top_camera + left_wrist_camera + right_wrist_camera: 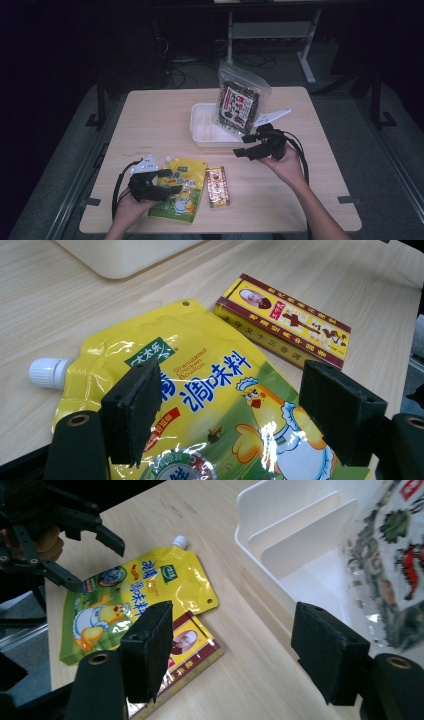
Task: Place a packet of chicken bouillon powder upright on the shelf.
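A yellow chicken-bouillon pouch (182, 192) (210, 365) (135, 585) with a white cap lies flat near the table's front edge. My left gripper (172, 181) (232, 390) (97, 565) hovers open just over the pouch, its pads apart and gripping nothing. A red and yellow box (217, 186) (285, 322) (190, 645) lies right beside the pouch. My right gripper (241, 145) (232, 630) is open and empty above the table, in front of the white divided tray (200, 125) (300, 545). A seaweed snack bag (239, 102) (395, 570) stands upright in that tray.
The tray's corner (120, 257) lies beyond the pouch in the left gripper view. Bare wooden tabletop (150, 115) spreads to the left of the tray. Cables and desk legs stand on the dark floor behind the table.
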A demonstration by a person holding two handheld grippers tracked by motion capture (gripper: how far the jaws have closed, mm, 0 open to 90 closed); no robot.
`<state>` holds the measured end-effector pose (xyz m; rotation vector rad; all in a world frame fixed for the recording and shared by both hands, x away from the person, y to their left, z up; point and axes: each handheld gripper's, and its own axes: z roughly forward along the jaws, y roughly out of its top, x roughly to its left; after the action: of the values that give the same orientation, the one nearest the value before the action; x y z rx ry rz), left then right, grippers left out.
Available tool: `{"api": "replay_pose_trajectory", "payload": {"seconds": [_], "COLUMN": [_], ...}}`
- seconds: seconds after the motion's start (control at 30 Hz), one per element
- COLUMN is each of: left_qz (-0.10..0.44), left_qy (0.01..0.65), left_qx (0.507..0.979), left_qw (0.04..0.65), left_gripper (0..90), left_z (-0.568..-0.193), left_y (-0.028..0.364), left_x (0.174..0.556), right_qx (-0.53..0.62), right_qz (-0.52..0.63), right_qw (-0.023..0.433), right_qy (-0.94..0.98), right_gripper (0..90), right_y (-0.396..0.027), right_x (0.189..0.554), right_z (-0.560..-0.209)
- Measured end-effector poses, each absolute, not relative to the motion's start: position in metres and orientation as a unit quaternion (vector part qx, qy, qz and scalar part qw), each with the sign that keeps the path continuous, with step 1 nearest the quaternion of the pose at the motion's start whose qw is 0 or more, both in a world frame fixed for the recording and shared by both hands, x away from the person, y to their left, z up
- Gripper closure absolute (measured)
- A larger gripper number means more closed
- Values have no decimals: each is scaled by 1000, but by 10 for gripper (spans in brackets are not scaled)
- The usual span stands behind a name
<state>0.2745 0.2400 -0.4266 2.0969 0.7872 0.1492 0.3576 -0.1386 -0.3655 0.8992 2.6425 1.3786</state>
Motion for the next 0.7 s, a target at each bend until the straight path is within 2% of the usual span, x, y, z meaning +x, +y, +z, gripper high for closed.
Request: {"api": "replay_pose_trajectory", "payload": {"seconds": [0.4, 0.7], "left_qz": [66, 71], "left_qy": [323, 338], "left_qx": [844, 844], "left_qw": [424, 410], "left_gripper": [247, 257], "left_z": [-428, -432], "left_y": [244, 250], "left_x": [275, 278], "right_qx": [273, 254], "right_qz": [432, 398], "right_qw": [-3, -25], "right_qy": [860, 881], "right_gripper": [316, 329], "right_y": [-111, -75], "right_x": [359, 364], "right_z": [-370, -377]}}
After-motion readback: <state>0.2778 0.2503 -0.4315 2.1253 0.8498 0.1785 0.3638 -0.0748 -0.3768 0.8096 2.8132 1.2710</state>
